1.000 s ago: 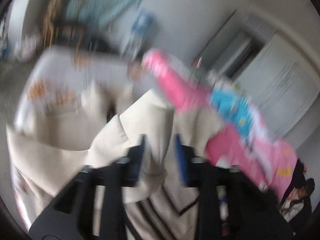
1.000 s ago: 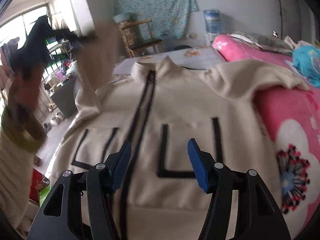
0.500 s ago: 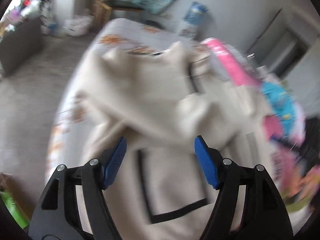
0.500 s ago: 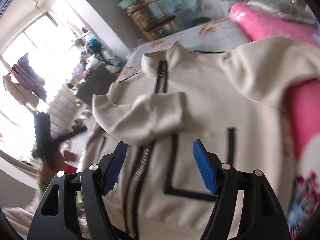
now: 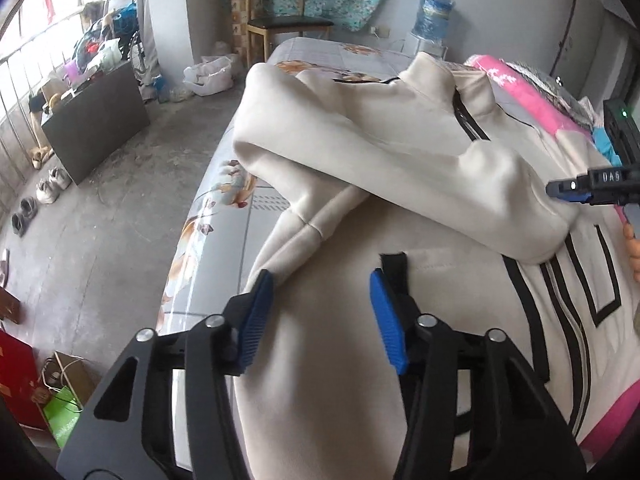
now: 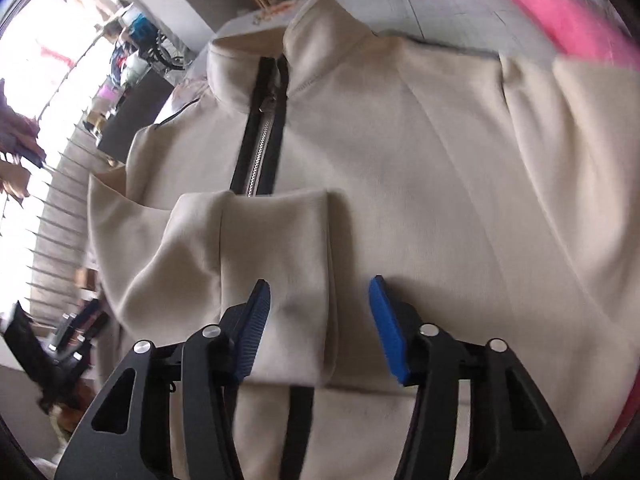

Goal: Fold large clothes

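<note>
1. Since a second ago, one sleeve has been laid across the chest of the cream jacket.
2. The jacket is spread on the bed.
3. Both the left gripper and the right gripper are seen half-open, closing, gripping nothing.
4. The thick, soft fleece is judged best pinched at the hem or the shoulder seams.

One cream jacket lay on the one bed, with one sleeve folded across its front and one zip down its middle. Beyond the bed's far end stood one wooden chair and one water bottle. On the floor left of the bed were one dark box, one white bag and four shoes.
</note>
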The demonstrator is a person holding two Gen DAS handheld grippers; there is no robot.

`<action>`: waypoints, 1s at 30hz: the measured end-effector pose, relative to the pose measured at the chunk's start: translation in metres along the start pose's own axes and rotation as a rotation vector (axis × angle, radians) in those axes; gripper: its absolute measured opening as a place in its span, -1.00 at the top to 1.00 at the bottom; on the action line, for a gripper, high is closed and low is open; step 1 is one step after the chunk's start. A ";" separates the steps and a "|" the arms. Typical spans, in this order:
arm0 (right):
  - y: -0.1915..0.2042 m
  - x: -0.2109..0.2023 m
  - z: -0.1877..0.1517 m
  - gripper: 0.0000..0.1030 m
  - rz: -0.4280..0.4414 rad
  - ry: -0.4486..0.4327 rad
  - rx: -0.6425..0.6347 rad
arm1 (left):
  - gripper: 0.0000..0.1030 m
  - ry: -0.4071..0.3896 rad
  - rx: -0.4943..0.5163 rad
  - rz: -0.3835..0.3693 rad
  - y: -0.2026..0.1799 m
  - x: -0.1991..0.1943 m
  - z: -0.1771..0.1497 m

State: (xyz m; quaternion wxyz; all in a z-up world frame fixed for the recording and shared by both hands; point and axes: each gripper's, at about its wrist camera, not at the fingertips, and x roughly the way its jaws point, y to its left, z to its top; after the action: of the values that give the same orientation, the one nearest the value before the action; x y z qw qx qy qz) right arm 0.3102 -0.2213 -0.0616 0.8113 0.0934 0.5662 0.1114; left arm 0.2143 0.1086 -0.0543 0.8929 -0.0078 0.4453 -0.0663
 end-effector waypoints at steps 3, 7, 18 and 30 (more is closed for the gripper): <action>0.019 0.003 -0.004 0.43 -0.050 0.001 -0.086 | 0.23 -0.012 -0.007 0.004 0.003 0.006 0.001; 0.040 -0.001 -0.003 0.89 -0.109 -0.027 -0.170 | 0.33 -0.023 0.011 0.031 0.000 0.009 0.001; 0.014 -0.117 0.016 0.90 -0.067 -0.389 -0.048 | 0.61 -0.030 -0.007 0.056 0.004 0.011 0.002; -0.081 -0.053 -0.007 0.89 -0.123 -0.194 0.159 | 0.61 -0.038 -0.007 0.054 0.005 0.012 0.003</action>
State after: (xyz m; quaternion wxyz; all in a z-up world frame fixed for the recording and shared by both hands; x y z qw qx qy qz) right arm 0.2920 -0.3136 -0.0390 0.8576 0.1329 0.4968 0.0067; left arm 0.2243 0.1122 -0.0623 0.9027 0.0000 0.4283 -0.0406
